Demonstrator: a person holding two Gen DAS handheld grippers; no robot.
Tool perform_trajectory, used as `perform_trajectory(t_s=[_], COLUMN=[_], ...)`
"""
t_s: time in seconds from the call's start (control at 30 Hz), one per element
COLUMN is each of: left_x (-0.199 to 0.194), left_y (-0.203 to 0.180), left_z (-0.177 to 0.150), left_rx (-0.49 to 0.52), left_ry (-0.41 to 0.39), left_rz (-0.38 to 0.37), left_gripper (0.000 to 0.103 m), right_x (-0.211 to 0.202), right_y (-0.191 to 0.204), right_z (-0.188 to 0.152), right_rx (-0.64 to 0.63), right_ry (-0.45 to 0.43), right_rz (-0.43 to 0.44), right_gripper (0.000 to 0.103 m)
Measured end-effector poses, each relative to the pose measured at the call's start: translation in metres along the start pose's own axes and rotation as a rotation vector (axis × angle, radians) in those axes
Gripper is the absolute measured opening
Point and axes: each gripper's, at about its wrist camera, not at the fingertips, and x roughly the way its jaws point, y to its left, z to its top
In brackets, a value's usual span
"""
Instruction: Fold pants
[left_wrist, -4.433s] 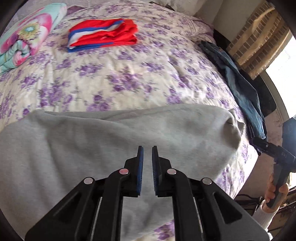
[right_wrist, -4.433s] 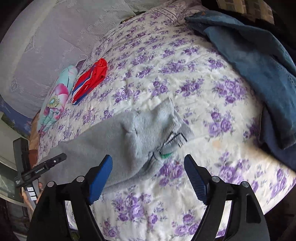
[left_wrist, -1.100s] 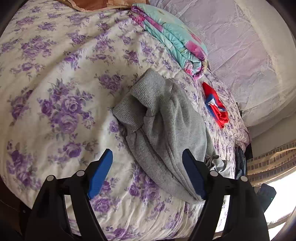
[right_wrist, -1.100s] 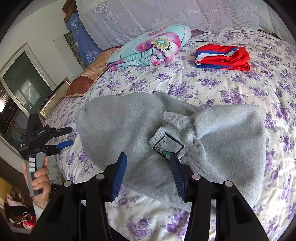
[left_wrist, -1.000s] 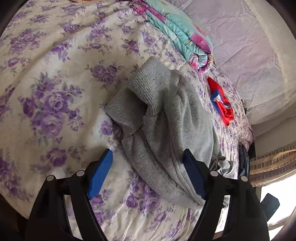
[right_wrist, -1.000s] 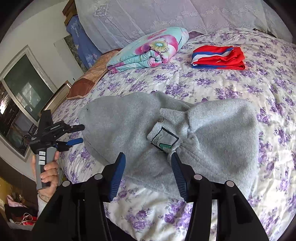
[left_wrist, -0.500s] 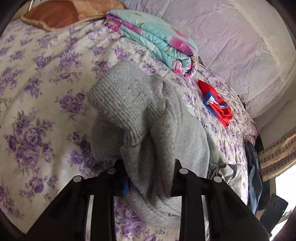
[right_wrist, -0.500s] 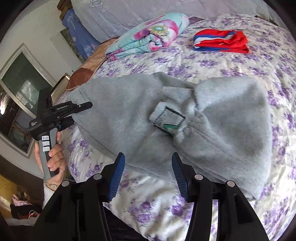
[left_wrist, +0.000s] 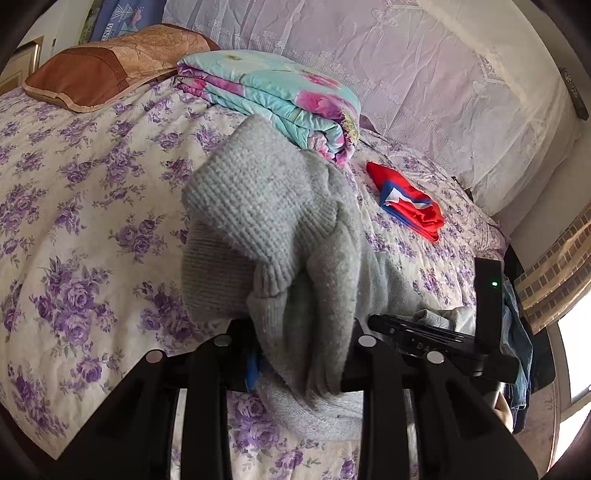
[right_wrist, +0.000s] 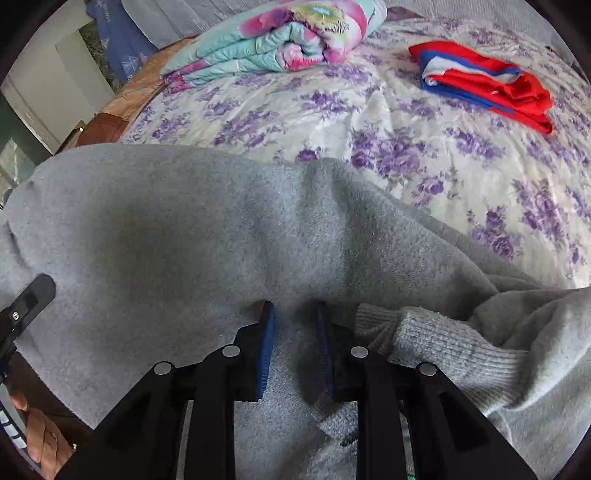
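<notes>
The grey sweatpants (left_wrist: 280, 229) lie on a bed with a purple-flowered cover (left_wrist: 74, 192). My left gripper (left_wrist: 299, 354) is shut on the ribbed cuff end of the pants, which bunches up over its jaws and hides the pads. In the right wrist view the grey sweatpants (right_wrist: 177, 229) spread across the frame. My right gripper (right_wrist: 293, 332) is shut on a fold of the grey fabric next to the ribbed waistband (right_wrist: 436, 339). The right gripper's body (left_wrist: 436, 339) shows in the left wrist view, and the left gripper's tip (right_wrist: 26, 302) shows at the left edge of the right wrist view.
A folded floral quilt (left_wrist: 280, 96) and a brown pillow (left_wrist: 99, 66) lie near the headboard. A folded red, white and blue garment (left_wrist: 410, 203) lies beyond the pants; it also shows in the right wrist view (right_wrist: 487, 81). Blue jeans (left_wrist: 517, 332) hang off the bed's right edge.
Both grippers have closed on the grey pants. The left took the cuff end and lifted it. The right moved down onto the fabric beside the waistband, and the two grippers are now closer together.
</notes>
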Motion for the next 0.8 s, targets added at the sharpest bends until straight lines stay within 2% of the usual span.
perform_trajectory(t_s=[0.1, 0.17, 0.23, 0.3, 0.4, 0.47, 0.53, 0.67, 0.8], left_x=[0.003, 0.002, 0.001, 0.0, -0.002, -0.007, -0.013, -0.02, -0.013], left_y=[0.002, 0.004, 0.002, -0.004, -0.02, -0.037, -0.055, -0.103, -0.168], left_z=[0.0, 0.002, 0.003, 0.004, 0.004, 0.003, 0.002, -0.002, -0.014], left_rx=[0.002, -0.003, 0.004, 0.027, 0.084, 0.131, 0.18, 0.292, 0.428], left_ry=[0.004, 0.007, 0.007, 0.003, -0.012, -0.029, -0.045, -0.071, -0.057], left_rz=[0.004, -0.007, -0.008, 0.005, 0.045, 0.075, 0.093, 0.112, 0.109], left_gripper=[0.028, 0.028, 0.028, 0.028, 0.028, 0.028, 0.028, 0.028, 0.028], right_x=[-0.006, -0.015, -0.021, -0.023, -0.035, -0.052, -0.083, -0.156, -0.2], right_y=[0.004, 0.006, 0.012, 0.022, 0.035, 0.027, 0.007, -0.053, -0.117], right_z=[-0.001, -0.007, -0.021, -0.042, -0.072, -0.082, -0.087, -0.103, -0.128], right_rx=[-0.025, -0.016, -0.032, -0.057, -0.128, -0.105, -0.06, 0.071, 0.211], right_ry=[0.0, 0.009, 0.047, 0.091, 0.076, 0.057, -0.028, -0.282, -0.406], right_rz=[-0.012, 0.026, 0.11, 0.153, 0.154, 0.195, 0.211, 0.099, 0.039], right_gripper=[0.024, 0.027, 0.027, 0.027, 0.03, 0.03, 0.03, 0.03, 0.03])
